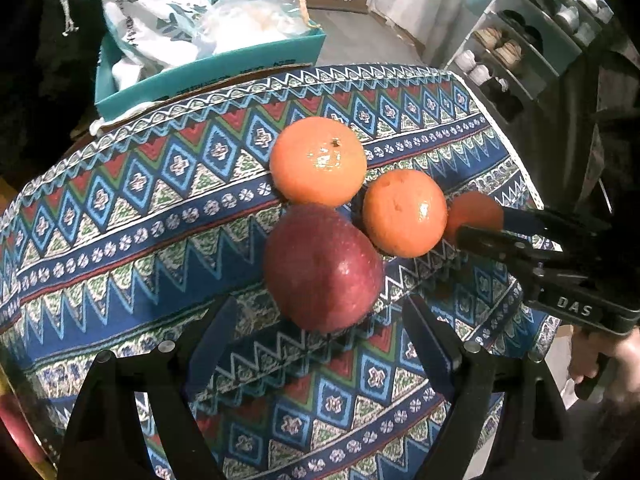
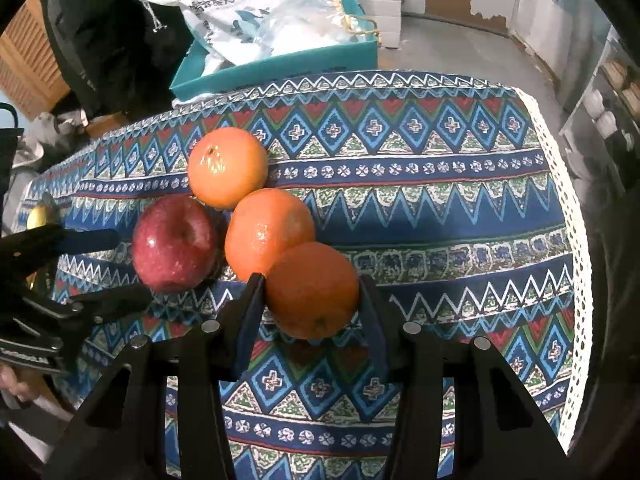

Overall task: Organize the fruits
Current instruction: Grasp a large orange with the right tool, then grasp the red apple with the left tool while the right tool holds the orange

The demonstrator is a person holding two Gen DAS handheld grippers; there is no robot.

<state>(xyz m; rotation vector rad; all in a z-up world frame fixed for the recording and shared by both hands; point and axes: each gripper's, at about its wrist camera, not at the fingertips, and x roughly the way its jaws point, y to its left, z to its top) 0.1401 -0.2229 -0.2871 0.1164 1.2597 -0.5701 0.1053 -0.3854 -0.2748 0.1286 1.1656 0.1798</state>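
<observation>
While the right claw (image 2: 312, 292) sits clamped on the nearest orange (image 2: 312, 290), the left claw (image 1: 320, 320) hangs apart around the apple (image 1: 322, 268), so squeezing it looks next.

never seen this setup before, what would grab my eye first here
Four fruits cluster mid-table on the bright zigzag tablecloth: a red apple and three oranges. The right gripper is shut on the nearest orange, while the left gripper stands open around the apple.

Lived-in home: patterned tablecloth (image 2: 440, 184), shoe rack (image 1: 516, 52), rice bag (image 2: 224, 4) in teal box (image 2: 280, 68).
</observation>
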